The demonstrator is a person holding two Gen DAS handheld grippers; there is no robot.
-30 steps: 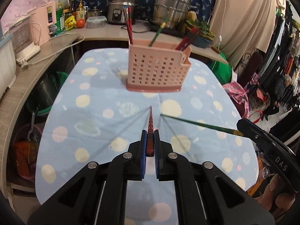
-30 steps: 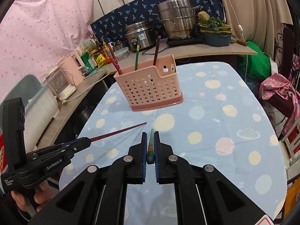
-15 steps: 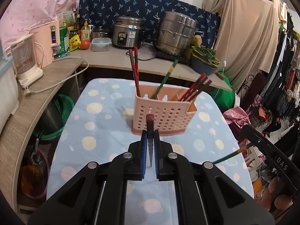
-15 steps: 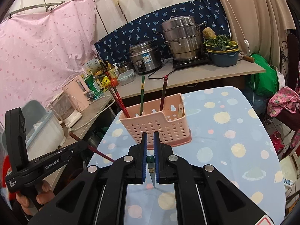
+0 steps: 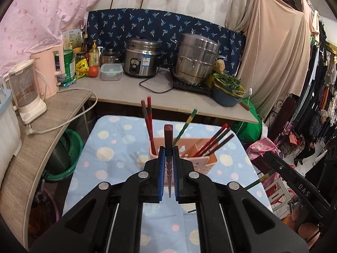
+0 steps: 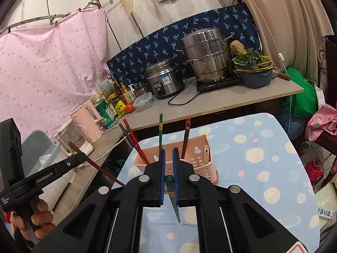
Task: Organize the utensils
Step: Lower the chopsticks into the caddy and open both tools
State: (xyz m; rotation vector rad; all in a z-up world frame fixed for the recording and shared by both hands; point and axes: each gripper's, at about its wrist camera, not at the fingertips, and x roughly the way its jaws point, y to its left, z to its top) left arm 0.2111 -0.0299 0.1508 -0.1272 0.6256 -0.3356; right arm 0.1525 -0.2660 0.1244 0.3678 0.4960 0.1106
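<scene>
Several chopsticks are already stood in the pink caddy [image 5: 202, 160] ahead of the fingers — two remain: a red chopstick [image 5: 168, 147] clenched by the left gripper [image 5: 168, 175], a green chopstick [image 6: 173, 196] by the right gripper [image 6: 167, 177].

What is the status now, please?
Left gripper shut on red chopstick. Right gripper shut on green chopstick. Both above table, short of pink basket. Nothing blocking.

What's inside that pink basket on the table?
Chopsticks stand in the pink basket: a red pair at its left, one green chopstick in the middle, several dark red ones leaning right. Their lower ends and the basket's floor are hidden by its walls and the left gripper.
</scene>
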